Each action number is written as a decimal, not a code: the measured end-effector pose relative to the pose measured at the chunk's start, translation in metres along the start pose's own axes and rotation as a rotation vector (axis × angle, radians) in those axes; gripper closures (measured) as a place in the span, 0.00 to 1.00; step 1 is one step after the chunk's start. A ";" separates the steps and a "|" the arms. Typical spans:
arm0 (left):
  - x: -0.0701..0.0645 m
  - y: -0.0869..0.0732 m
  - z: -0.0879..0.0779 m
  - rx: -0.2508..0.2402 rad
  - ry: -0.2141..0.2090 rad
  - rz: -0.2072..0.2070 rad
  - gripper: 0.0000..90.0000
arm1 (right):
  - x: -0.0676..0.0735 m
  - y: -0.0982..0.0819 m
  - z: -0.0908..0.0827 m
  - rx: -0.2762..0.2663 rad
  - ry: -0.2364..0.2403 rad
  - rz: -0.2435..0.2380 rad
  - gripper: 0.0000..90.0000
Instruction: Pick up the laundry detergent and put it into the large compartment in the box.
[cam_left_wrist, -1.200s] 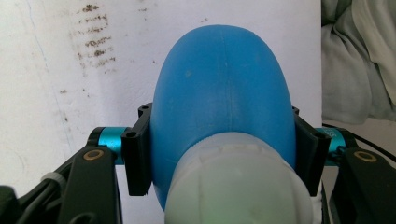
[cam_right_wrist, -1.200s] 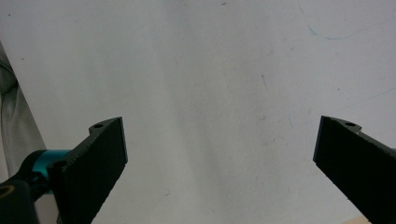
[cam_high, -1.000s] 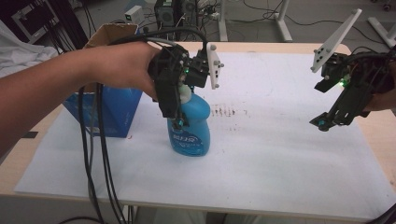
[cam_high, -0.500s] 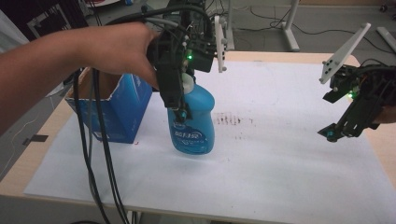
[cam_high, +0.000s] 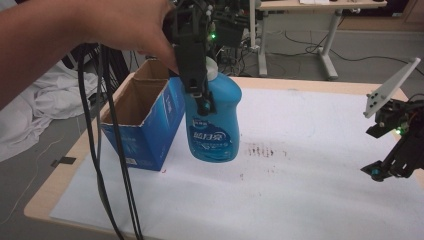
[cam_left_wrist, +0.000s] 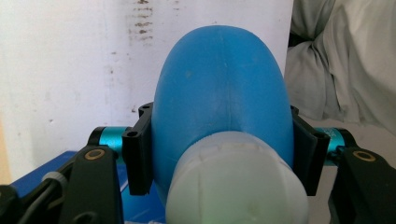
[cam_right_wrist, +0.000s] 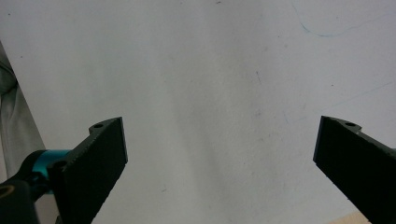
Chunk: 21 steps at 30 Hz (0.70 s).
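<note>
A blue detergent bottle (cam_high: 215, 125) with a white cap hangs above the white sheet, right beside the open blue carton. My left gripper (cam_high: 197, 75) is shut on its neck from above; in the left gripper view the bottle (cam_left_wrist: 219, 107) sits squeezed between the two black jaws, with its white cap (cam_left_wrist: 236, 186) nearest the camera. My right gripper (cam_high: 395, 160) hovers at the table's right edge, open. In the right gripper view its jaws stand wide apart over the bare white sheet (cam_right_wrist: 210, 84), with nothing between them.
An open blue cardboard carton (cam_high: 142, 120) stands at the table's left, its top flaps up. Brown stains (cam_high: 262, 150) mark the white sheet (cam_high: 310, 200) near the middle. Black cables (cam_high: 107, 150) hang from the left hand. White cloth (cam_high: 30, 115) lies on the floor at left.
The left gripper has lifted the bottle off the sheet and carried it up and toward the carton. The right gripper has drifted right and lower.
</note>
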<state>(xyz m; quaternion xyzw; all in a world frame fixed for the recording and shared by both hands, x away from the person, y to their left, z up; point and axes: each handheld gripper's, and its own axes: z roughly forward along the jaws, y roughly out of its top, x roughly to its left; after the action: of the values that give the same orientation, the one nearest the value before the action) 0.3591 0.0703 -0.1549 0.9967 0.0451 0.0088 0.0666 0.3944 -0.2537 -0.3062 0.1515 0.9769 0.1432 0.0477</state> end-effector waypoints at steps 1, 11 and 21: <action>0.000 -0.001 -0.005 -0.001 0.002 -0.006 0.42 | 0.000 0.000 0.000 -0.005 0.000 0.000 0.02; 0.000 -0.012 -0.042 -0.011 0.020 -0.056 0.42 | 0.000 0.000 -0.006 -0.016 -0.004 0.001 0.02; 0.005 -0.034 -0.064 -0.023 -0.003 -0.137 0.42 | 0.000 0.000 -0.008 -0.019 -0.006 -0.004 0.02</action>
<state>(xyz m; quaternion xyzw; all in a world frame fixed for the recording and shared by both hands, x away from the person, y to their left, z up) 0.3595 0.1130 -0.0964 0.9905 0.1130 0.0035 0.0783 0.3938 -0.2555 -0.2984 0.1493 0.9757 0.1518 0.0523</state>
